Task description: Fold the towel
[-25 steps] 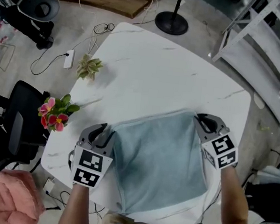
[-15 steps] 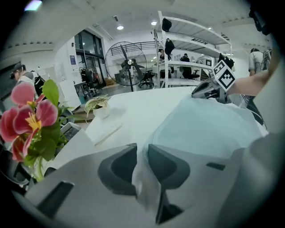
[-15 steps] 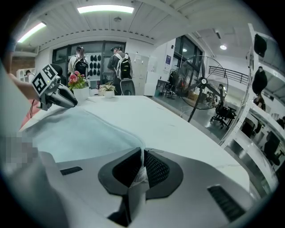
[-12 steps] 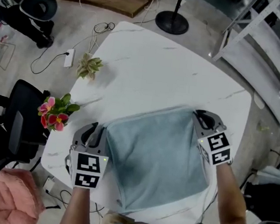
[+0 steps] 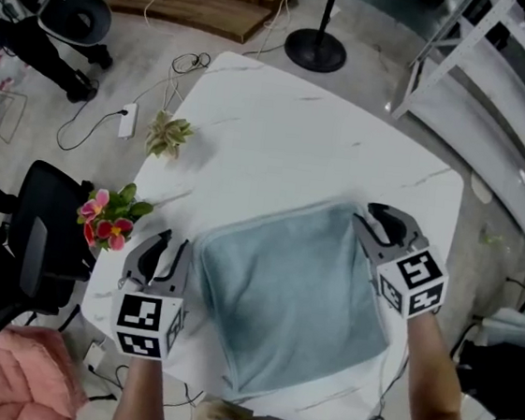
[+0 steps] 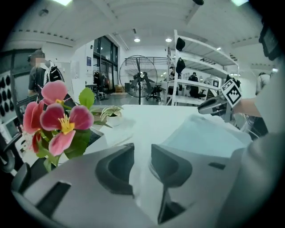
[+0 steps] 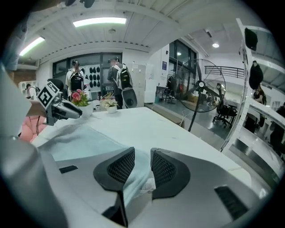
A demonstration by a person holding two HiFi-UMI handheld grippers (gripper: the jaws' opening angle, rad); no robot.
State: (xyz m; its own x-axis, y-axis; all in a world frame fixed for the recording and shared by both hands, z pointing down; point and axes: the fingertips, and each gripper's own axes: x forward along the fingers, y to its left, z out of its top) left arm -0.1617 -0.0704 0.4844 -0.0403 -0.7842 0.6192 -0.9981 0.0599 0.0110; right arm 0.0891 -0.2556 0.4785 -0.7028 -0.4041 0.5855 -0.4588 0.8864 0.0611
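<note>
Fold's lying flat on tabletop [image 5: 290, 132], so you're releasing: R gripper [image 5: 369, 218] jaws just opening, towel [image 5: 286, 296] corner loose btwn them; L gripper [image 5: 166, 242] opening too, empty, just beside towel.

The pale blue towel [image 5: 294, 302] is soft, matt cloth; the white marble-patterned desk [image 5: 280, 140] looks smooth. The grey right claw [image 5: 380, 225] is matt plastic with cross-hatched pads [image 7: 119, 167].
</note>
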